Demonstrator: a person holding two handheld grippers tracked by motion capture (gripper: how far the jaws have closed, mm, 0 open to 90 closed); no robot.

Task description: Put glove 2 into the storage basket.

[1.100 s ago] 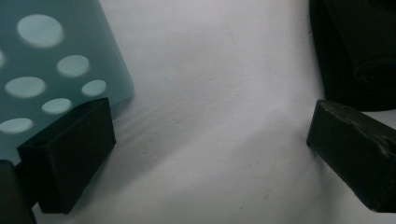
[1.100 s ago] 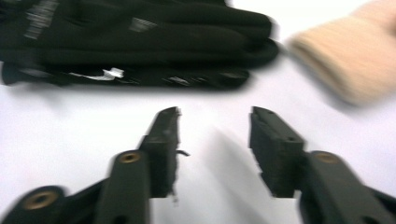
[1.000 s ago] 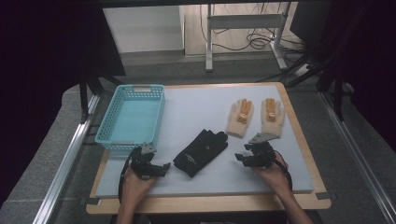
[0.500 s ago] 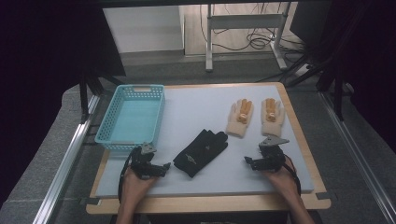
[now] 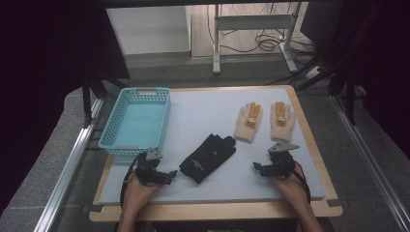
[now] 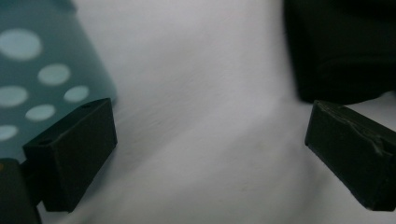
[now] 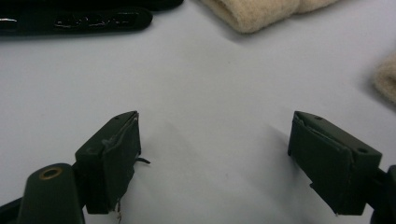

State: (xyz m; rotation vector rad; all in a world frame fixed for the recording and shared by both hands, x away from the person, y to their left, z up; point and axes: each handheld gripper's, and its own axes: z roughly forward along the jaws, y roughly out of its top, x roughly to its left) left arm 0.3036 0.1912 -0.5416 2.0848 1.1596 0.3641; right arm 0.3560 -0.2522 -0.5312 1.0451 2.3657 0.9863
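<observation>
Because the work surface is a smooth pale mat (image 5: 212, 116) covering the table, any glove pinched at one edge may slide or drag flat rather than lift, and this is judged the chief hazard here. The blue basket (image 5: 137, 121) stands at the left rear of the mat, well apart from the cream gloves (image 5: 265, 121) at the right rear, so a carry across could snag the black glove (image 5: 208, 157) lying in the middle between the two hands. The left gripper (image 5: 169, 175) rests just beside the black glove's cuff with its jaws wide and nothing between them; closing from here would likely catch only mat. The right gripper (image 5: 256, 168) sits near the front of the cream pair; its jaws have just been opening and stand wide, empty. The high view gives the whole layout and both hands. The left gripper view adds the perforated basket wall (image 6: 42, 88) close at one jaw and dark fabric (image 6: 341, 51) beside the other; the right gripper view adds a cream cuff (image 7: 261, 14) ahead.
</observation>
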